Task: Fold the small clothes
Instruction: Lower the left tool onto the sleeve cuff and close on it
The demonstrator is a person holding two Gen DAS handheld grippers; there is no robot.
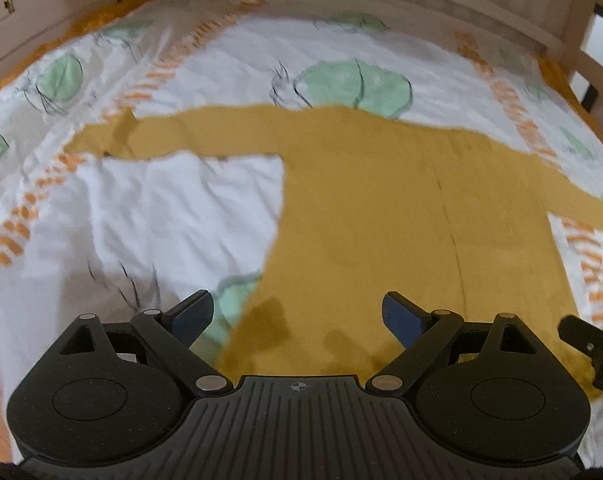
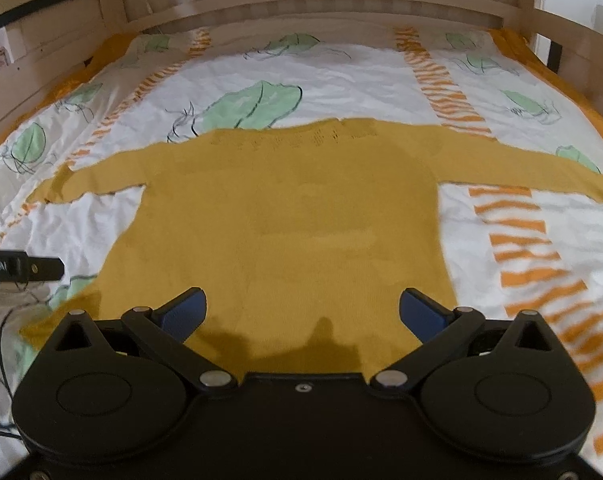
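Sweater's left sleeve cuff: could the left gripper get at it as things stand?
Probably yes. The left gripper is open and empty, and the sleeve cuff lies flat on the quilt with nothing between them.

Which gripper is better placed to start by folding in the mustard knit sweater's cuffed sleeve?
Left, probably. The left gripper hangs open at the mustard knit sweater's bottom corner on that side, under the cuffed sleeve. The right gripper hovers open nearer the hem's middle.
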